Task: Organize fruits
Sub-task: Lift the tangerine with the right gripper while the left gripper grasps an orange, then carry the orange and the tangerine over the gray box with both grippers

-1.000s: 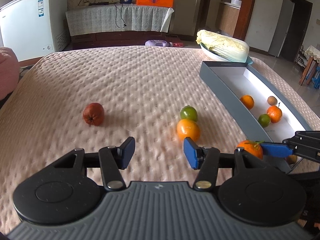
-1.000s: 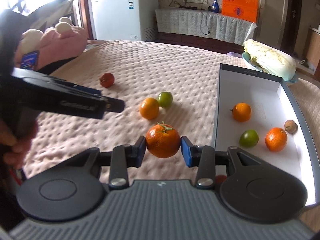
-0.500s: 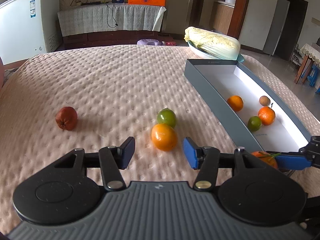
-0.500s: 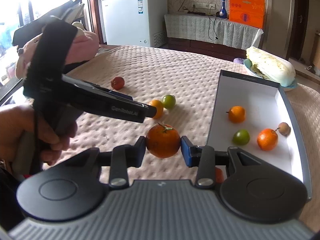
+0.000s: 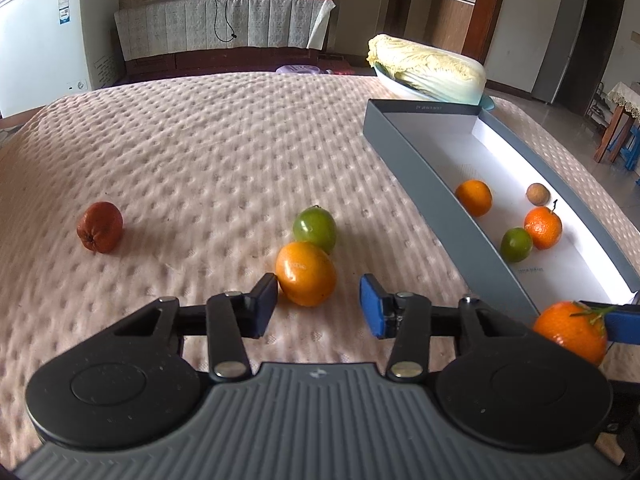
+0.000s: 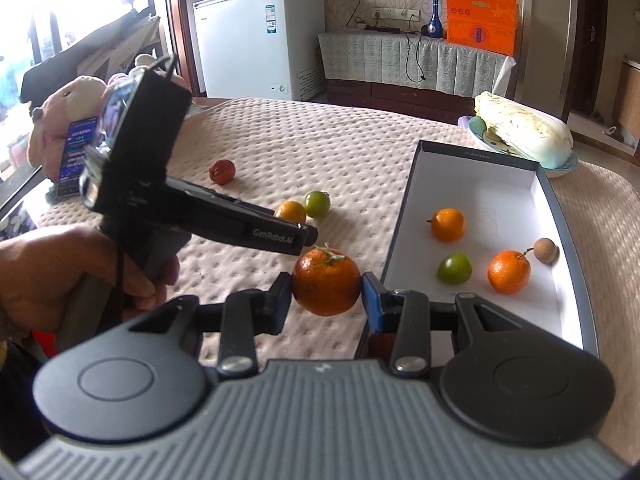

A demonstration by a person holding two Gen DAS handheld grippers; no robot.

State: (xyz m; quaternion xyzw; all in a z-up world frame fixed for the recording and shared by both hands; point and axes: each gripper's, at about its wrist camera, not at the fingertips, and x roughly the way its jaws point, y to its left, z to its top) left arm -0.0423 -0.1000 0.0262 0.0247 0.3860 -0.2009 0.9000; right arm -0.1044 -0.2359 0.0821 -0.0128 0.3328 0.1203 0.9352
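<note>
Pale pink quilted cloth covers the desk [image 5: 208,152], and a shallow grey box [image 6: 404,208] with a white floor lies along its right edge, open side up so fruit can be dropped in. Four pieces already sit inside: an orange [image 6: 448,224], a green fruit [image 6: 454,268], a stemmed mandarin [image 6: 509,272] and a small brown fruit [image 6: 545,251], spread apart and not stacked. Beyond the box's far end, at the far right corner, a cabbage [image 5: 428,68] rests on a dish.

The right tool [image 6: 326,286] has its pads pressed on either side of a leafy mandarin [image 6: 326,280], carried clear of the cloth just beside the box's near left wall, likely so it can be brought over the rim and let go inside.

The left tool [image 5: 318,302] points down at a loose orange [image 5: 306,274] near the middle of the desk. Its jaws are closing with the orange partly between them; the left pad looks just about on the peel, the right pad plainly stands apart, so nothing is gripped yet. A green fruit [image 5: 315,229] touches that orange on its far side. A dark red fruit [image 5: 100,227] lies alone toward the left edge.
</note>
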